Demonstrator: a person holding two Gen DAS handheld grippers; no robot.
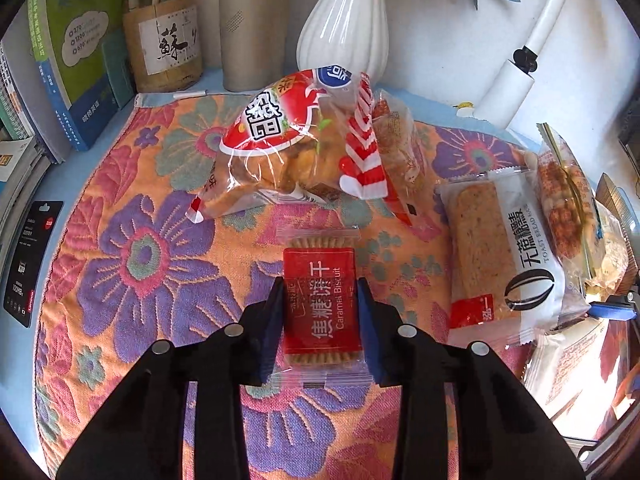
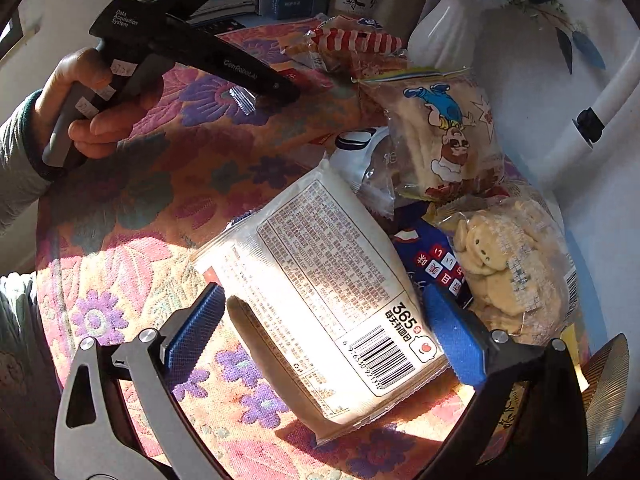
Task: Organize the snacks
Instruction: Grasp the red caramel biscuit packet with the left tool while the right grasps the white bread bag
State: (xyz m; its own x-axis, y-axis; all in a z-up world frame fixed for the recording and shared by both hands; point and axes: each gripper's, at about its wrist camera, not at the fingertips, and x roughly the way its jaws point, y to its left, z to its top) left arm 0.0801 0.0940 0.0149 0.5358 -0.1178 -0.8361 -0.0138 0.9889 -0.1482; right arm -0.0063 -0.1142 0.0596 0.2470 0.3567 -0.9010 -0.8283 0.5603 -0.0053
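My left gripper (image 1: 320,288) is shut on a red caramel biscuit packet (image 1: 320,300), pads against both its sides, just above the floral cloth (image 1: 140,260). A red-and-clear bread bag (image 1: 288,144) lies beyond it, a white toast bread bar (image 1: 496,256) to its right. My right gripper (image 2: 324,308) is open, its blue pads either side of a white bread packet (image 2: 316,276) lying label-up. The left gripper also shows in the right wrist view (image 2: 256,100), held by a hand. A cartoon snack bag (image 2: 444,136) and a bear-biscuit bag (image 2: 504,264) lie right.
A white vase (image 1: 348,28), a bamboo pen holder (image 1: 164,48), a grey cylinder (image 1: 252,20) and books (image 1: 68,64) stand at the back. A white lamp arm (image 1: 520,60) leans at the right. A black card (image 1: 32,260) lies left of the cloth.
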